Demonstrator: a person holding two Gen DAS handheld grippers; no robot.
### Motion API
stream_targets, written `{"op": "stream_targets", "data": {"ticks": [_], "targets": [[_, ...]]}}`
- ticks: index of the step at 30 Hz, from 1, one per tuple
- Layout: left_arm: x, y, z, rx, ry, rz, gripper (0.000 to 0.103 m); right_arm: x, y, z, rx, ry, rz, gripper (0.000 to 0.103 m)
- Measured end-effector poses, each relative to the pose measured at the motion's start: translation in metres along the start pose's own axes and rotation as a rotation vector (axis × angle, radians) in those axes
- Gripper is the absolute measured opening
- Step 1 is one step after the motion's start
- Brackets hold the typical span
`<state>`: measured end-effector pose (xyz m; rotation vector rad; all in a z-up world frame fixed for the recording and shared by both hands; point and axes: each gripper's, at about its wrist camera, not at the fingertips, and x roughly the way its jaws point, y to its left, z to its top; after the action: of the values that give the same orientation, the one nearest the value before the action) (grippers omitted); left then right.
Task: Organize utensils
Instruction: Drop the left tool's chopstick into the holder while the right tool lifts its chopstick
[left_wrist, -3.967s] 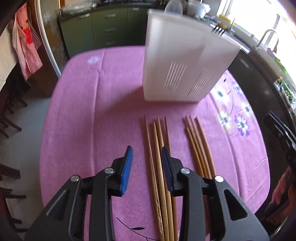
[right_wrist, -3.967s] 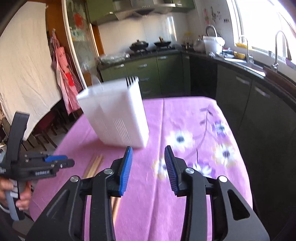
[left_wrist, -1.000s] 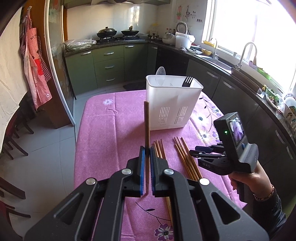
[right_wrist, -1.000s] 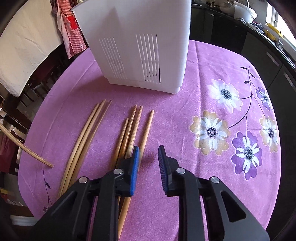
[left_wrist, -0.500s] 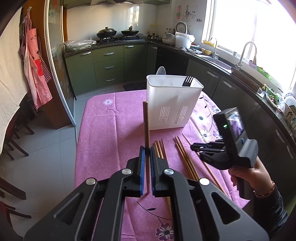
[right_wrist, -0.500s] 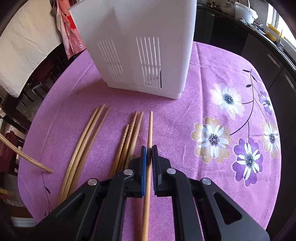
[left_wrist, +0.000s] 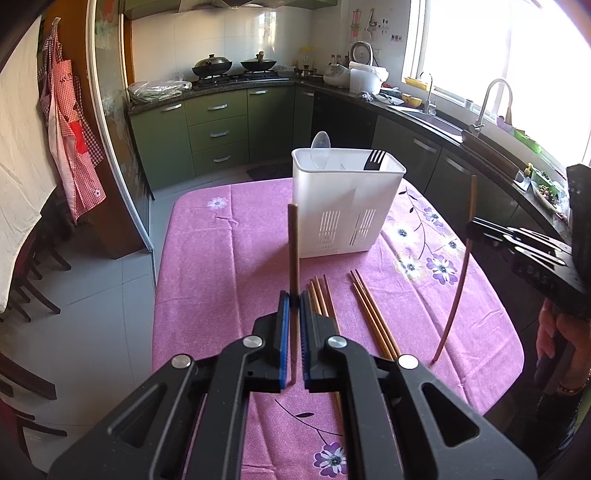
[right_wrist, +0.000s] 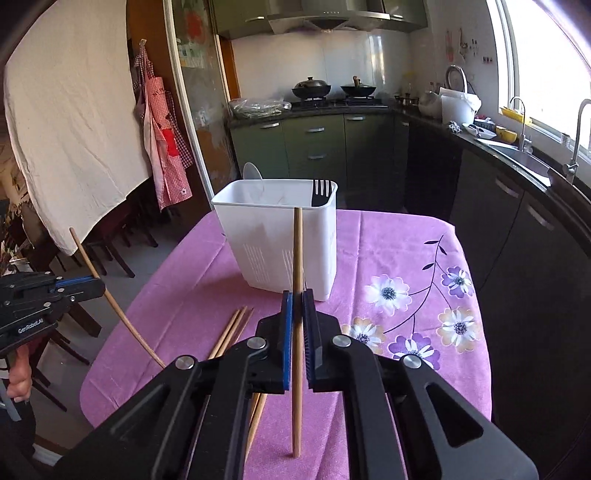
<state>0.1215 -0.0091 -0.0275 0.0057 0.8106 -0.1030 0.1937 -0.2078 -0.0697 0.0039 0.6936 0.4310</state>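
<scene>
The left hand-held gripper (left_wrist: 292, 301) is clenched on 1 wooden chopstick (left_wrist: 293, 251), which stands upright between the blue pads (left_wrist: 283, 332) with its top end level with the lower half of the white utensil holder (left_wrist: 345, 206) behind it. The right hand-held gripper (right_wrist: 296, 301) grasps a second chopstick (right_wrist: 297, 258) the same way, upright, its lower end hanging just above the purple floral tablecloth (right_wrist: 406, 251). From the left wrist camera that second chopstick (left_wrist: 463, 266) appears at the right, held clear of the tabletop by the right hand-held gripper (left_wrist: 476, 230); from the right wrist camera the left hand-held gripper (right_wrist: 94, 286) shows at the far left, holding its chopstick (right_wrist: 110, 299) at a slant. The utensil holder (right_wrist: 280, 236) stands toward the far end of the tabletop, with a clear plastic spoon (left_wrist: 320, 146) rising from its left part and a black fork (left_wrist: 375, 159) from its right corner. The remaining chopsticks lie flat on the cloth in 2 groups near the holder's front: a left group (left_wrist: 319, 295) just beside the left gripper's fingers and a right group (left_wrist: 373, 317) a little apart. A red checked apron (left_wrist: 74, 147) hangs on the wall at the left, and a sink faucet (left_wrist: 493, 99) stands by the window.
</scene>
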Motion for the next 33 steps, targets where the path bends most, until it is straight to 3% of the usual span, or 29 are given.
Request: {"op": "stream_targets", "data": {"ticks": [15,23,33], "targets": [[-0.016,-0.003,0.015,0.01,-0.021,-0.003,0.005,-0.06,0.0,-0.04,0.037,-0.107,0.01,0.007],[-0.042,-0.016,0.081,0.044,-0.087,-0.011,0.005,-0.066,-0.008,-0.047,0.059,-0.13,0.028,0.007],[-0.059,-0.041,0.178,0.062,-0.241,-0.019,0.005,-0.067,-0.018,-0.052,0.082,-0.139,0.06,0.007]]}}
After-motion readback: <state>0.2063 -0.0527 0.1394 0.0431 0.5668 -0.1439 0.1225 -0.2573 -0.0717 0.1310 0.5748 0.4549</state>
